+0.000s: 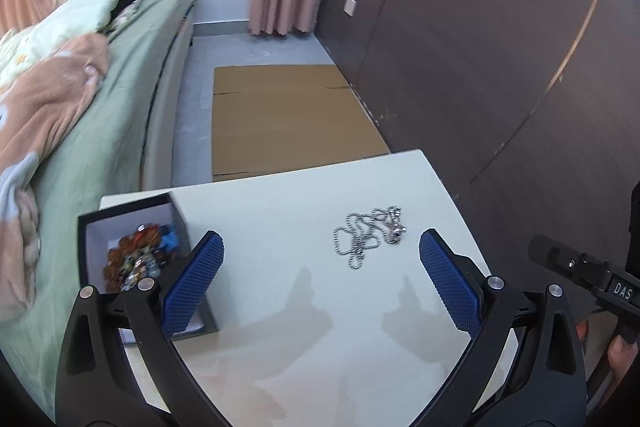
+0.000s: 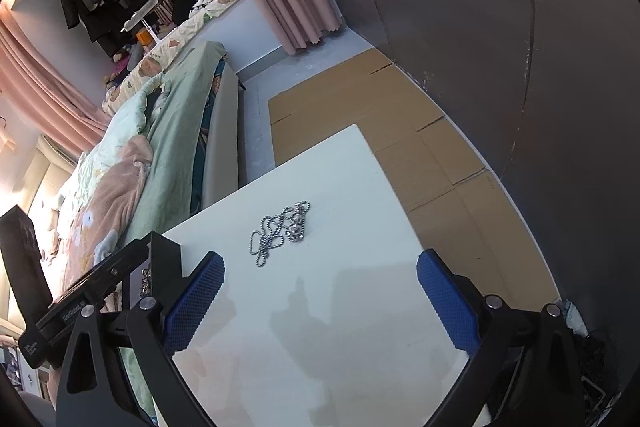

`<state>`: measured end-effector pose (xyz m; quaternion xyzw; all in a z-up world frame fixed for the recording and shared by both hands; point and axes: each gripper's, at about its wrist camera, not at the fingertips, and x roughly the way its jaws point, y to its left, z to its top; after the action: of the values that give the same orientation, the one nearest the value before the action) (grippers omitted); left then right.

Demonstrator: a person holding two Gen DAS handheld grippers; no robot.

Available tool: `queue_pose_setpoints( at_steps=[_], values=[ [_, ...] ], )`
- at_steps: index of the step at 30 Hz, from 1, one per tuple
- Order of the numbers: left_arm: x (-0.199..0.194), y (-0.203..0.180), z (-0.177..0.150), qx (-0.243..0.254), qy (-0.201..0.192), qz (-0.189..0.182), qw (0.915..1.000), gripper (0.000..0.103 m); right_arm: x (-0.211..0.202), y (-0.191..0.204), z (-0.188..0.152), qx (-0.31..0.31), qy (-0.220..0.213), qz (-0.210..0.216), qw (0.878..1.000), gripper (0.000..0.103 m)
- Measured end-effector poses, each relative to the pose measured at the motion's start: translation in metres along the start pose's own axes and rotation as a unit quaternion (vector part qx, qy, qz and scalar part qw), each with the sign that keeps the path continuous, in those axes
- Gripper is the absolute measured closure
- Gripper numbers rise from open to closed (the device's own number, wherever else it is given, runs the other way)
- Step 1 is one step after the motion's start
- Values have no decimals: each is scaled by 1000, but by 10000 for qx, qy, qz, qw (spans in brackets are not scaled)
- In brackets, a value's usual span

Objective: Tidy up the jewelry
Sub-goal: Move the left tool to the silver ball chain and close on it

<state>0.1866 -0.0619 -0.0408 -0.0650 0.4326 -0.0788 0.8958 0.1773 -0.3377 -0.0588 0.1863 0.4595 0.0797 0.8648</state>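
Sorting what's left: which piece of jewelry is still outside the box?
The silver ball-chain necklace, bunched loose on the white table; the beaded pieces already sit inside the black box.

Dim daylight, soft shadows on table (image 1: 280, 211), fisheye edges warped, bg blurry

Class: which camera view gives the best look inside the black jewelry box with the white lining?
The left wrist view. It looks down into the black jewelry box with the white lining, showing colourful beaded jewelry inside. The right wrist view shows only the box's outer corner, partly blocked by the other gripper.
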Motion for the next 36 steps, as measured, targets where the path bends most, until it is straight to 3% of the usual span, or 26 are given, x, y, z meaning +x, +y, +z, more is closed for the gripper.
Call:
queue_pose_setpoints(
  at_steps=[1, 6, 11, 20, 28, 31, 34, 35, 36],
  values=[
    [3, -5, 2, 97, 26, 12, 9999, 6, 1, -3, 1, 36, 8, -24, 10000, 12],
    [30, -27, 6, 327, 318, -128, 9989, 28, 8, -25, 5, 293, 83, -132, 9994, 20],
    [60, -32, -1, 308, 555, -225, 9977, 36, 11, -35, 5, 404, 95, -230, 9989, 20],
    [95, -34, -12, 298, 684, -209, 9970, 36, 25, -40, 4, 475, 227, -310, 9981, 20],
    [120, -39, -26, 610, 735, 82, 9954, 41, 34, -36, 5, 462, 308, -339, 9979, 21],
    [120, -44, -28, 799, 603, 255, 9947, 47, 36, -36, 6, 481, 306, -391, 9976, 22],
    [119, -45, -28, 883, 564, 328, 9940, 72, 37, -37, 6, 499, 310, -399, 9975, 21],
    [118, -45, -28, 910, 617, 301, 9935, 93, 38, -36, 5, 501, 308, -402, 9975, 21],
    [117, -46, -28, 924, 675, 255, 9931, 95, 37, -37, 5, 494, 304, -412, 9975, 21]
  ],
)
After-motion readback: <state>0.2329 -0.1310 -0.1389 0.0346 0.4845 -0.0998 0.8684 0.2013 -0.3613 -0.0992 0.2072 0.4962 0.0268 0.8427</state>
